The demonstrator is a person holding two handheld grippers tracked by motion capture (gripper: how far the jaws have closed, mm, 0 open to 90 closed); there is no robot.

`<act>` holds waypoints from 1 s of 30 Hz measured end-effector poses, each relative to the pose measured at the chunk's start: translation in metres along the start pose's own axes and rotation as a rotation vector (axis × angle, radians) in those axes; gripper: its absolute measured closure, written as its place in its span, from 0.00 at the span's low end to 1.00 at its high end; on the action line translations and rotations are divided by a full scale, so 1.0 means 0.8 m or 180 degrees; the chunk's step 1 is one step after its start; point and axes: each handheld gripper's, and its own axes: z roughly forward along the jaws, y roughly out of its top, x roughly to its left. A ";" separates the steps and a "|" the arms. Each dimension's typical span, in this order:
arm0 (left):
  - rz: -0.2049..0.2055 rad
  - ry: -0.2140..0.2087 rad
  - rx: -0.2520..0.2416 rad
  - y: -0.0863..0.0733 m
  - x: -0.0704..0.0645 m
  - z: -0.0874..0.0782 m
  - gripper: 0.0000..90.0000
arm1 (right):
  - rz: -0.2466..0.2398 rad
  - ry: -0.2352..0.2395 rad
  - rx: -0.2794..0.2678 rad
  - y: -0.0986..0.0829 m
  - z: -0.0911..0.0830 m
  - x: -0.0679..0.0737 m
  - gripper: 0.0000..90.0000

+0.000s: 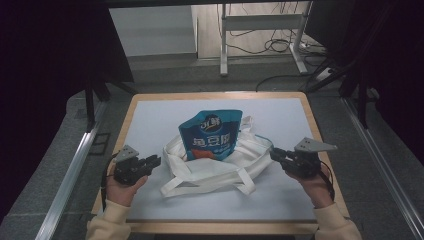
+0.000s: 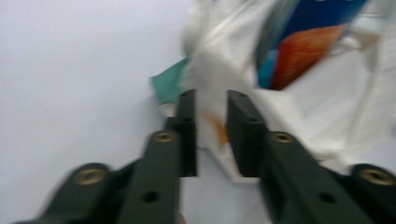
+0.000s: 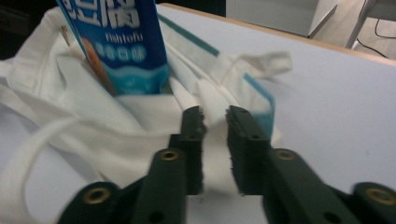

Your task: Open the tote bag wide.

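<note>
A white cloth bag (image 1: 215, 167) lies crumpled at the middle of the table (image 1: 150, 115), with a blue snack pouch (image 1: 211, 135) standing in its mouth. The left gripper (image 1: 156, 161) sits at the bag's left edge, its jaws narrowly apart with a fold of cloth between them. The right gripper (image 1: 274, 152) is at the bag's right edge, its jaws likewise nearly together and pinching white fabric.

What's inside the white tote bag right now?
A blue snack pouch stands in the white tote bag, its upper part sticking out. Its base and anything beneath it are covered by the cloth.
</note>
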 end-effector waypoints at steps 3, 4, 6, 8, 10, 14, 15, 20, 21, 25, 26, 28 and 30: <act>-0.0060 0.0100 0.0032 -0.005 0.007 0.004 0.64 | 0.0018 -0.0109 0.0027 -0.017 -0.003 -0.004 0.61; -0.0063 0.0130 0.0045 -0.006 0.008 0.005 0.60 | 0.0029 -0.0121 0.0033 -0.022 -0.003 -0.006 0.58; -0.0079 0.0170 0.0065 -0.007 0.011 0.008 0.52 | 0.0048 -0.0156 0.0061 -0.030 -0.002 -0.010 0.53; -0.0087 0.0188 0.0077 -0.008 0.012 0.009 0.49 | 0.0071 -0.0180 0.0084 -0.034 -0.001 -0.012 0.52; -0.0096 0.0222 0.0111 -0.010 0.015 0.013 0.43 | 0.0146 -0.0199 0.0136 -0.044 0.003 -0.017 0.49; -0.0111 0.0258 0.0187 -0.016 0.018 0.021 0.40 | 0.0150 -0.0213 0.0210 -0.053 0.009 -0.017 0.47; -0.0110 0.0263 0.0199 -0.017 0.018 0.022 0.40 | 0.0148 -0.0212 0.0227 -0.054 0.010 -0.016 0.47; -0.0107 0.0296 0.0222 -0.017 0.017 0.025 0.40 | 0.0146 -0.0225 0.0219 -0.054 0.011 -0.015 0.47; -0.0107 0.0296 0.0222 -0.017 0.017 0.025 0.40 | 0.0146 -0.0225 0.0219 -0.054 0.011 -0.015 0.47; -0.0110 0.0292 0.0224 -0.017 0.018 0.025 0.39 | 0.0157 -0.0247 0.0207 -0.055 0.010 -0.017 0.46; -0.0106 0.0290 0.0222 -0.017 0.018 0.025 0.38 | 0.0165 -0.0245 0.0201 -0.056 0.010 -0.017 0.46; -0.0092 0.0297 0.0225 -0.017 0.018 0.026 0.37 | 0.0165 -0.0240 0.0196 -0.056 0.010 -0.017 0.46; -0.0066 0.0302 0.0242 -0.017 0.018 0.027 0.37 | 0.0168 -0.0237 0.0190 -0.056 0.011 -0.017 0.46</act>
